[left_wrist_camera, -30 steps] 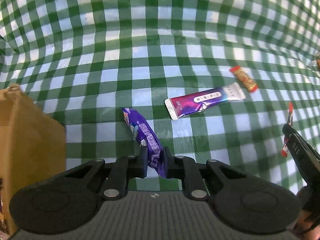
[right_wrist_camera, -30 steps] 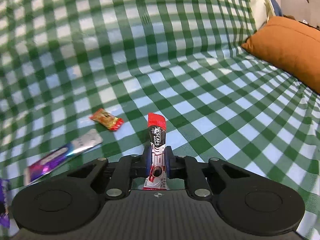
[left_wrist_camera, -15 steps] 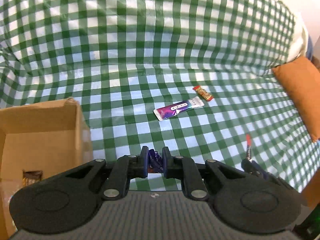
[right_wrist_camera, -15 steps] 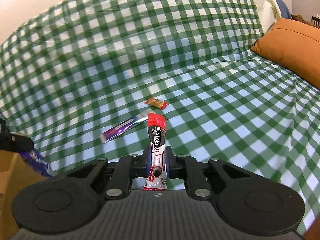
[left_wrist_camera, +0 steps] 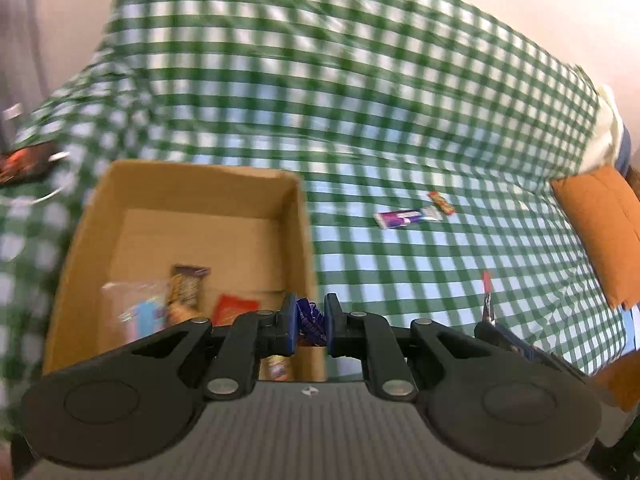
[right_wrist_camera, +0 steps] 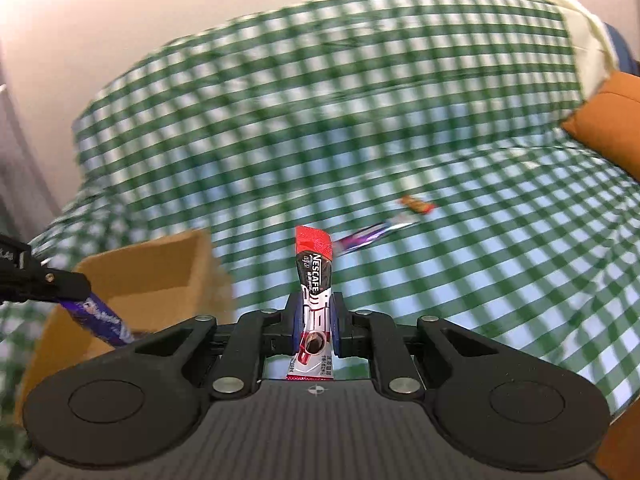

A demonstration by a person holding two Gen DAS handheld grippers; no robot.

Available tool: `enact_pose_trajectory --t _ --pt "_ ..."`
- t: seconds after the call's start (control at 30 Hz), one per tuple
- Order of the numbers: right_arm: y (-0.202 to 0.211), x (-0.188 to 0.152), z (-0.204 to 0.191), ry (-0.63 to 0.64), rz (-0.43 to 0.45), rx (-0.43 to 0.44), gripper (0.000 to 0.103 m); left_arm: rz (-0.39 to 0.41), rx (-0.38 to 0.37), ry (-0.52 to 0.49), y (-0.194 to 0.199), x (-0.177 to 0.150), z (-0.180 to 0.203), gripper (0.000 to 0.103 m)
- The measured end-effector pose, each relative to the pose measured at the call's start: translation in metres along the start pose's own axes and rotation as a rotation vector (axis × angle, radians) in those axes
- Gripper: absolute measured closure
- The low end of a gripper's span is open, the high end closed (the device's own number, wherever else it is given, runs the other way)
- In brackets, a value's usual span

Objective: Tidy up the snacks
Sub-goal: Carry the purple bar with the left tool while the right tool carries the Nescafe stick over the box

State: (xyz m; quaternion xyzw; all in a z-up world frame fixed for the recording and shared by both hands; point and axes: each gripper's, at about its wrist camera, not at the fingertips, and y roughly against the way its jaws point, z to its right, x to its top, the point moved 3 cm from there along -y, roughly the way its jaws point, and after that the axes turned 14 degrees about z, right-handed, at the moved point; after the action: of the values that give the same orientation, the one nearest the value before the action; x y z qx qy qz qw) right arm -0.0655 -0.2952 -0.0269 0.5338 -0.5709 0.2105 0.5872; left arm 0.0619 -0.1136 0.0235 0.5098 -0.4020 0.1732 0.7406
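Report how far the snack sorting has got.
Done: several packets already lie in the cardboard box. In hand: left gripper clamps a purple packet, right gripper a Nescafe stick. Left: purple bar and small red-orange packet on the checked cloth.

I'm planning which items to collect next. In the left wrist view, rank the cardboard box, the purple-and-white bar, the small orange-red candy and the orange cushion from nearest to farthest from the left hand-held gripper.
1. Cardboard box: directly below, to the left of the left hand-held gripper.
2. Purple-and-white bar: on the cloth, ahead right.
3. Small orange-red candy: just beyond the bar's right end.
4. Orange cushion: far right edge.
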Motion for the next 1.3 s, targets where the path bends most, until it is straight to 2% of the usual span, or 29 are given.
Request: enact_pose_trajectory --t 0.2,0.5,0.9,1.3 --pt "0.027 -0.011 -0.06 0.066 -0.047 0.114 0.088 0.033 0.068 0.056 0.045 -0.002 -0.069 0.088" --pt "0.039 -0.022 -0.118 0.157 -0.08 0.174 0.088 0.061 0.11 0.144 0.066 -0.011 -0.128 0.088" --pt "0.023 -0.034 -0.149 0.219 -0.128 0.188 0.088 0.019 0.105 0.2 0.038 -0.018 -0.153 0.088" --pt "-0.012 -0.044 -0.164 0.239 -0.176 0.213 0.088 -0.013 0.085 0.206 0.001 -0.013 -0.154 0.088"
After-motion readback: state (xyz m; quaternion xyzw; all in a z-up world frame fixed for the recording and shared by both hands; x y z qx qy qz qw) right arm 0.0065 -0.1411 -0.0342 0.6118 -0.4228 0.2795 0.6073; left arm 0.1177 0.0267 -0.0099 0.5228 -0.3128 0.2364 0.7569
